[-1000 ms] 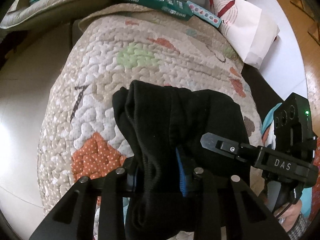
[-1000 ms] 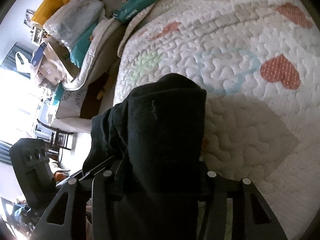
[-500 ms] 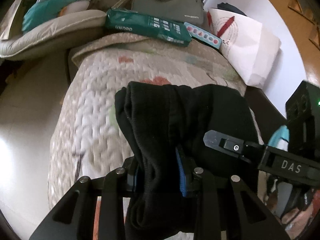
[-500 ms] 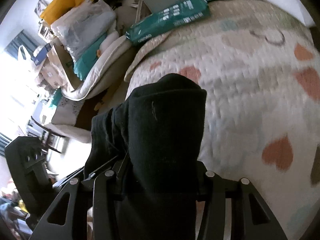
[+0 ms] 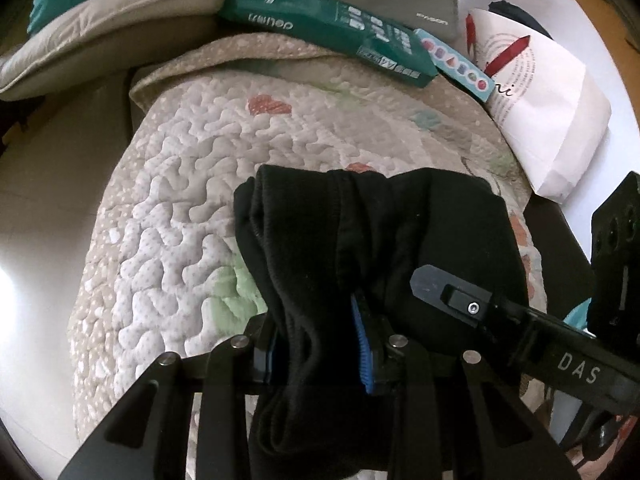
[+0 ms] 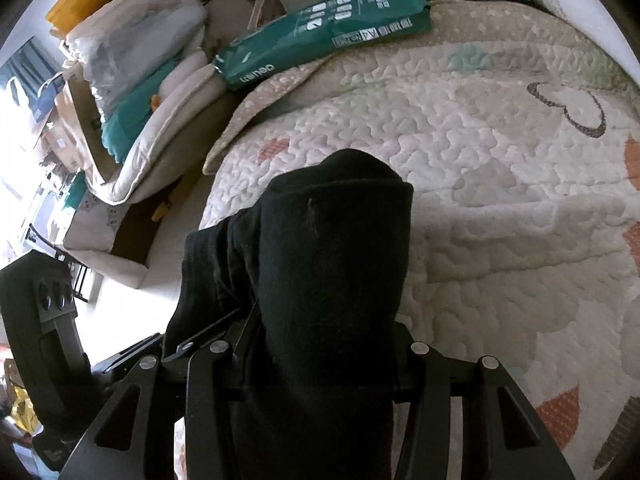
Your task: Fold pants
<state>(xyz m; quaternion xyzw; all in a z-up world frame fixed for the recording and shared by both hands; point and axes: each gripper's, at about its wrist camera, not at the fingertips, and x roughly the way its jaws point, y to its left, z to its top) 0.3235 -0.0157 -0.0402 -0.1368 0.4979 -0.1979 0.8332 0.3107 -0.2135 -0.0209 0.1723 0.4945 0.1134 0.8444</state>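
Left wrist view: the left tongs (image 5: 320,340) are clamped on a thick bunch of the black pants (image 5: 360,248), blue pads pressed into the cloth from both sides. The pants hang bunched above the quilted bedspread (image 5: 192,168), several layers deep at the grip, so I judge some folding is done; the bundle has not been laid flat. The right tongs (image 5: 452,292) reach in from the right, their near finger lying against the same fabric. Beyond the bundle, at the bedspread's far edge, lie a green package (image 5: 332,28), a light-blue card with coloured shapes (image 5: 456,64) and a white paper bag (image 5: 548,108). The left tongs point steeply down at the bed.

Right wrist view: the right tongs (image 6: 320,344) are closed on a wide fold of the pants (image 6: 328,272), which fills the gap between the fingers and hides the pads. The fold's rounded end stands clear above the bedspread (image 6: 480,168). The left tongs' body (image 6: 48,304) shows at the left edge, close alongside. Both tools tilt steeply downward, side by side, sharing one bundle. Left to do, as I read it: set the bundle down, smooth it, release.
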